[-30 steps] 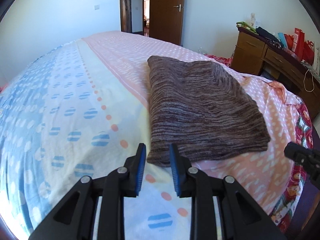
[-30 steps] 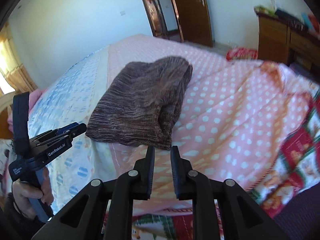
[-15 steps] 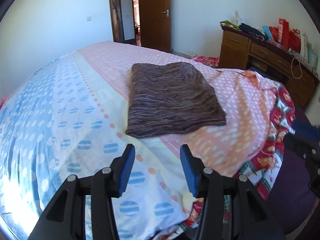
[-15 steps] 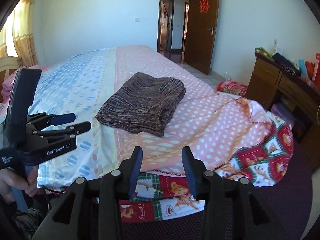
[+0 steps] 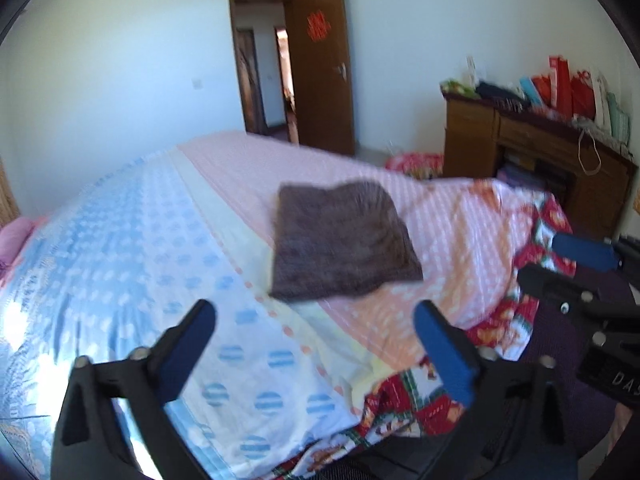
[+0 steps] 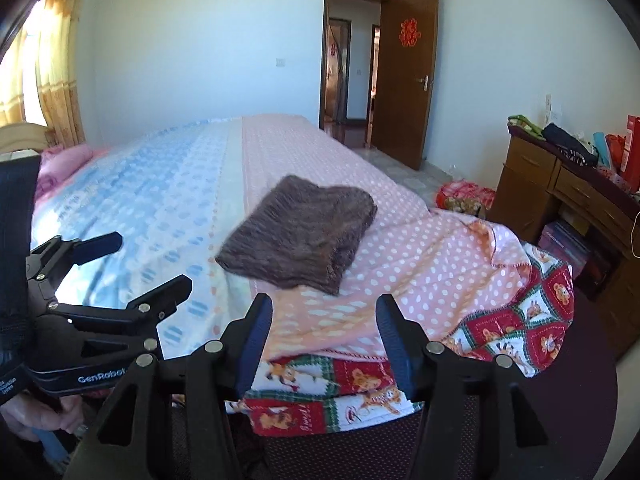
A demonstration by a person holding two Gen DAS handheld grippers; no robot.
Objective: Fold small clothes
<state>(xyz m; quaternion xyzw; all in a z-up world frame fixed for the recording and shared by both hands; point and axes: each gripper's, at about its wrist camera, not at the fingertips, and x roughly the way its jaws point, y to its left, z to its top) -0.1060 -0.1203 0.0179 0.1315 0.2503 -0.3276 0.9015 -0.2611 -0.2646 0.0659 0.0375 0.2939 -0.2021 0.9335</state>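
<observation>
Basically: bed (image 6: 168, 216) fills both views, folded brown knit garment (image 6: 300, 232) lies flat near its foot edge, ahead of both grippers and well apart from them, roughly centred between. Long axis runs away up the bed. Wooden dresser (image 6: 560, 200) off right, nothing in the way. Left gripper (image 5: 316, 340) fingers opening wide, empty. Right gripper (image 6: 324, 336) fingers opening too, nothing between.

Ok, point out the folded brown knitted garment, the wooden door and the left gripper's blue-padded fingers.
Folded brown knitted garment (image 6: 298, 234): right wrist view, middle of its top face.
Brown wooden door (image 6: 404, 92): right wrist view, centre of the open panel.
Left gripper's blue-padded fingers (image 5: 444, 354): left wrist view, the right-hand pad.
</observation>
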